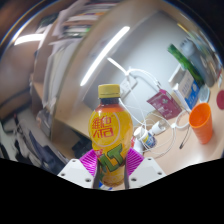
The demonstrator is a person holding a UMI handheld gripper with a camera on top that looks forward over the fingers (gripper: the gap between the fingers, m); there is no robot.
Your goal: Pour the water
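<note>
A yellow drink bottle (110, 135) with a yellow cap and a red-lettered label stands upright between my fingers, lifted above the table. My gripper (111, 166) is shut on the bottle's lower body, and both magenta pads (92, 162) press against its sides. Beyond the bottle to the right stands a clear glass (157, 133) on the white table (185, 150). An orange cup (201, 123) stands farther right of the glass.
A pink-and-white packet (162, 101) lies behind the glass. A green bottle (187, 50) and other small items stand at the table's far right. A dark cable runs across the white tabletop. Bright ceiling lights show above.
</note>
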